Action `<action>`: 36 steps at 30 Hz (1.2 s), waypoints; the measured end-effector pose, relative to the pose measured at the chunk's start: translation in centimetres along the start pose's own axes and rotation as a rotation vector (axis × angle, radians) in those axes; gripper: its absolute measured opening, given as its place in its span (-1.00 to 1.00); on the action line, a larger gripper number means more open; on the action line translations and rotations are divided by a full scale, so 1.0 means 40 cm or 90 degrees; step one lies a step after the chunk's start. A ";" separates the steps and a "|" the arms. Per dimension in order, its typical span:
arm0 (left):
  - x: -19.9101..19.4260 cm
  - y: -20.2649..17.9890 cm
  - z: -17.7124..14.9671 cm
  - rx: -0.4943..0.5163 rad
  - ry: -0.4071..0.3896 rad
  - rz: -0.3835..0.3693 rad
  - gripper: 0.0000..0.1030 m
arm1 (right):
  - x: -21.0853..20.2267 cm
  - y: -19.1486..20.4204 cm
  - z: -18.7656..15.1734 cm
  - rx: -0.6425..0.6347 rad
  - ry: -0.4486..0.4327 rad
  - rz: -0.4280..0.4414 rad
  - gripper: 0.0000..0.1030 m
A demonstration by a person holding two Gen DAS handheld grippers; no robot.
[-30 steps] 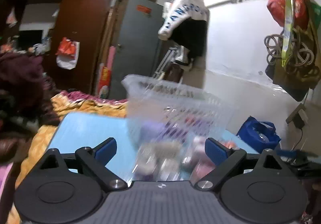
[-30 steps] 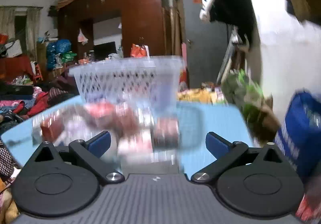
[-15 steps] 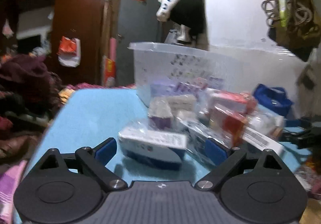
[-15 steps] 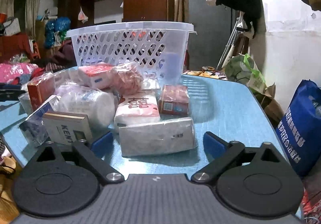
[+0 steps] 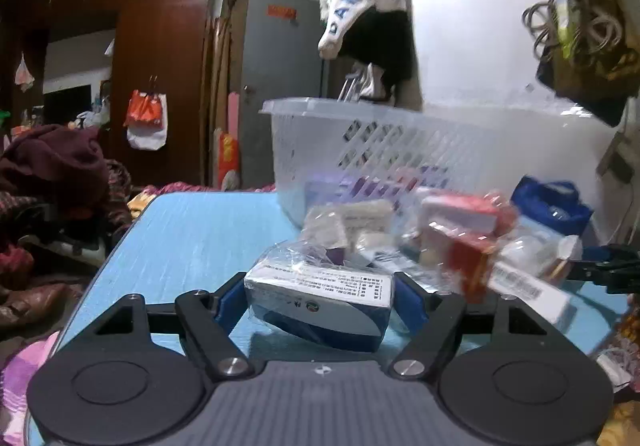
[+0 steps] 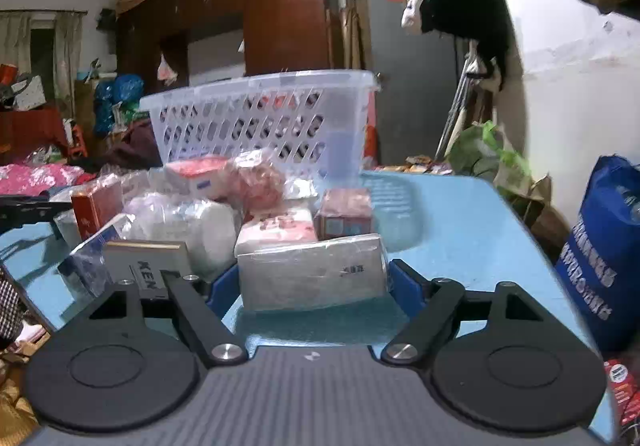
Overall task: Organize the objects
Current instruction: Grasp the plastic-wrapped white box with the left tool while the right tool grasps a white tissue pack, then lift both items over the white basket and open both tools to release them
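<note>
Both sets of fingers had just been closing, the left gripper (image 5: 318,300) clamped on a wrapped blue-and-white box (image 5: 320,300) and the right gripper (image 6: 310,280) on a wrapped grey packet (image 6: 312,272), both on the worktop (image 5: 192,238), presumably bound for the basket (image 6: 260,118) at twelve o'clock.

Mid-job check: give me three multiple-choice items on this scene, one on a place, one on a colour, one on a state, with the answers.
1. Where does the white basket stand?
A. behind the pile of packets
B. on the floor
C. in the right gripper

2. What colour is the tabletop?
A. red
B. light blue
C. black

3. How does the left gripper stand to the blue-and-white box?
A. far above it
B. its fingers on either side of it
C. turned away from it

Answers: 1 A, the basket rises beyond the packets on the table. 2 B, bare blue surface shows around the pile. 3 B, the blue pads flank the box's ends, having just been closing.
</note>
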State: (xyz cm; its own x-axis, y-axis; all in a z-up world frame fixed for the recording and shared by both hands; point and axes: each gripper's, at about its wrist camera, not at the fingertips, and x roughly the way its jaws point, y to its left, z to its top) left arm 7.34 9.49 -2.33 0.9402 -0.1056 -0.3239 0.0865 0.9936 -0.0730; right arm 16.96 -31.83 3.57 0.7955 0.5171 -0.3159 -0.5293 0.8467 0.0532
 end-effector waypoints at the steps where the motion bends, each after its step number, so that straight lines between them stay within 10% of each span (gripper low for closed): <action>1: -0.011 -0.003 -0.002 -0.002 -0.010 -0.001 0.52 | -0.008 0.000 0.003 0.001 -0.005 -0.005 0.56; 24: -0.075 -0.011 0.031 -0.056 -0.088 -0.053 0.52 | -0.063 0.004 0.051 0.024 -0.056 0.036 0.56; 32: -0.009 -0.066 0.286 -0.053 -0.131 -0.103 0.52 | 0.028 0.062 0.316 -0.034 -0.148 0.072 0.57; 36: 0.108 -0.097 0.417 -0.062 -0.087 -0.117 0.52 | 0.162 0.094 0.430 -0.091 -0.103 0.016 0.56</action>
State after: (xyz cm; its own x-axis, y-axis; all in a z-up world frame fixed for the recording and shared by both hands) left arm 16.55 5.86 12.30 0.9481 -0.2708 -0.1668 0.2339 0.9490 -0.2115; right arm 25.20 -23.16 18.03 0.8125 0.5606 -0.1600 -0.5767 0.8131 -0.0796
